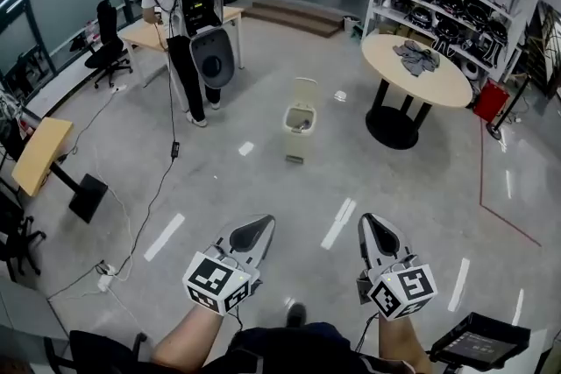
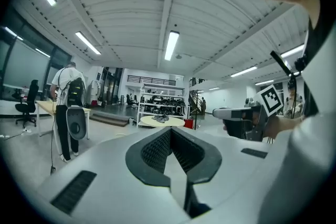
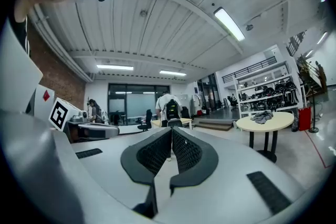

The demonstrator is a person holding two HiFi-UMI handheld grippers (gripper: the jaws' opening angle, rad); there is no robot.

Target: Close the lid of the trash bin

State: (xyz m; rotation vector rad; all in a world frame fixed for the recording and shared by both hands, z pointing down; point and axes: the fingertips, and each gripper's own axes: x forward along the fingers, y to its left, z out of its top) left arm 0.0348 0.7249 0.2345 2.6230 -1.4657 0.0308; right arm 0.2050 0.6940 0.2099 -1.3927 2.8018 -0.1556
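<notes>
The cream trash bin (image 1: 299, 129) stands on the grey floor a few steps ahead, near the middle of the head view. Its lid (image 1: 305, 90) is raised upright at the back, and something lies inside. My left gripper (image 1: 263, 224) and right gripper (image 1: 369, 223) are held low side by side, pointing toward the bin and far short of it. In the left gripper view the left gripper (image 2: 170, 130) has its jaws closed tip to tip with nothing between them. The right gripper (image 3: 171, 130) looks the same in its own view. The bin does not show in either gripper view.
A person with a backpack (image 1: 188, 9) stands at a desk (image 1: 149, 32) at the back left. A round table (image 1: 438, 83) with a grey cloth (image 1: 416, 57) stands right of the bin, with shelves (image 1: 451, 9) behind. A tilted side table (image 1: 37, 155), an office chair (image 1: 107, 44) and floor cables (image 1: 162, 179) lie to the left.
</notes>
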